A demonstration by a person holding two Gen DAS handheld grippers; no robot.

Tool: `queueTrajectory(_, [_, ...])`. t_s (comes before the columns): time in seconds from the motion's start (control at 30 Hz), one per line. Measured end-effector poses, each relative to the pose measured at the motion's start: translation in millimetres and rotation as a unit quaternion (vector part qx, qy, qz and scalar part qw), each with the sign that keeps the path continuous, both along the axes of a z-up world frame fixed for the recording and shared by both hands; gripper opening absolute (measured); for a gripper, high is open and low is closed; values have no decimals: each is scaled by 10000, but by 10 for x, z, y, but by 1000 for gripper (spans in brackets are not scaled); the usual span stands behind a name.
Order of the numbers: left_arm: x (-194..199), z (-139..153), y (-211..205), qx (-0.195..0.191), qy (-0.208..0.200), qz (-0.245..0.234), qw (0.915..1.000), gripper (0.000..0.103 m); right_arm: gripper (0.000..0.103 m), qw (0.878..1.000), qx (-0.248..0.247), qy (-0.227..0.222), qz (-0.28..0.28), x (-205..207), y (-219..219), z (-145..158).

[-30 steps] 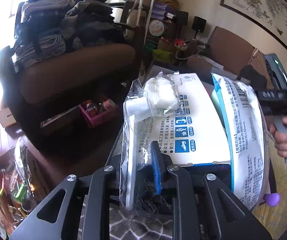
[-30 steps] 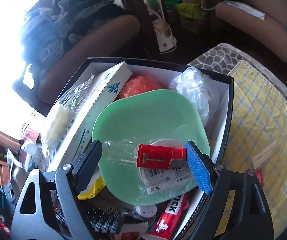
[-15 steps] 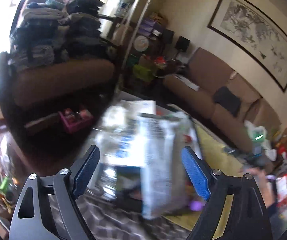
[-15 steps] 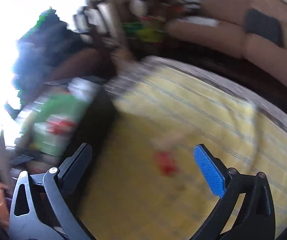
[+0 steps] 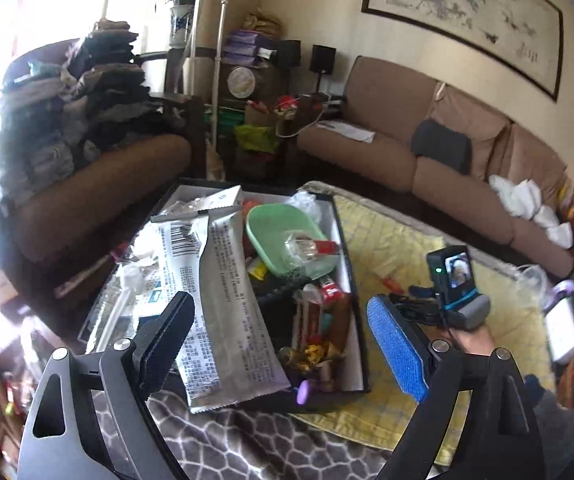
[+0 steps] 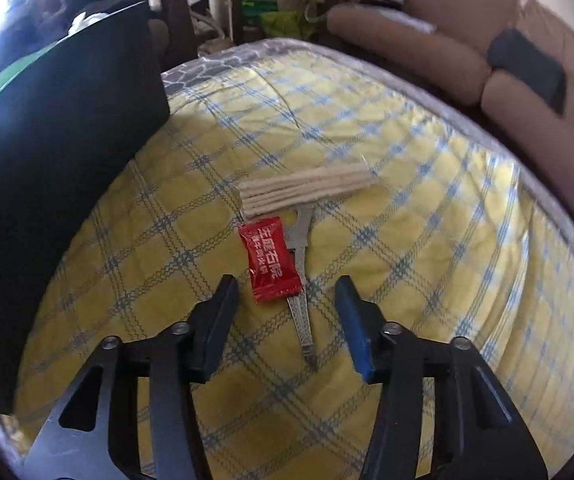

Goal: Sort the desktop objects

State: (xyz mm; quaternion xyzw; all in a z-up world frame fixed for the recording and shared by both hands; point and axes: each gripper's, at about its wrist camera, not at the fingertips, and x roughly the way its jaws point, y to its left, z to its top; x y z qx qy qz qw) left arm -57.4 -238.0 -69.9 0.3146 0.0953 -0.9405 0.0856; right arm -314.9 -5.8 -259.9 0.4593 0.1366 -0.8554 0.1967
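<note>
Right gripper [image 6: 285, 316] released, empty, low over the yellow cloth [image 6: 427, 184] with the red packet [image 6: 271, 266] just ahead between its fingers, apparently lined up to grasp; metal tool [image 6: 301, 280] and sticks [image 6: 305, 192] alongside. Left gripper [image 5: 283, 344] released, empty, held back above the full box [image 5: 345, 248], likely clearing the drop-off.

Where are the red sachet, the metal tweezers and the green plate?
red sachet [image 6: 269, 265], right wrist view, centre of the wrapper.
metal tweezers [image 6: 302, 322], right wrist view, patterned handle.
green plate [image 5: 271, 229], left wrist view, bare inner surface.

Tweezers [image 6: 301, 280] head under sticks [image 6: 305, 192]
</note>
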Motion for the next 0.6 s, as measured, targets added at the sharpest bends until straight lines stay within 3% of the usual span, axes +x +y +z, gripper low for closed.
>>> queueTrajectory(0.07, [-28, -16, 19, -100, -69, 62, 9999, 91, 23, 9998, -136, 158, 31, 63, 3, -10])
queueTrajectory(0.17, [-78, -51, 40, -177, -182, 105, 9996, 91, 16, 9992, -334, 231, -4, 112, 27, -12])
queueTrajectory(0.33, [-107, -44, 137, -419, -299, 158, 9986, 91, 9, 9965, -823, 126, 64, 214, 159, 114])
queueTrajectory(0.37, [-107, -22, 179, -474, -271, 136, 9984, 91, 1, 9957, -908, 144, 98, 236, 191, 159])
queueTrajectory(0.6, [-126, 54, 596, -884, -271, -189, 9955, 92, 1, 9883, -1498, 109, 274, 340, 506, 434])
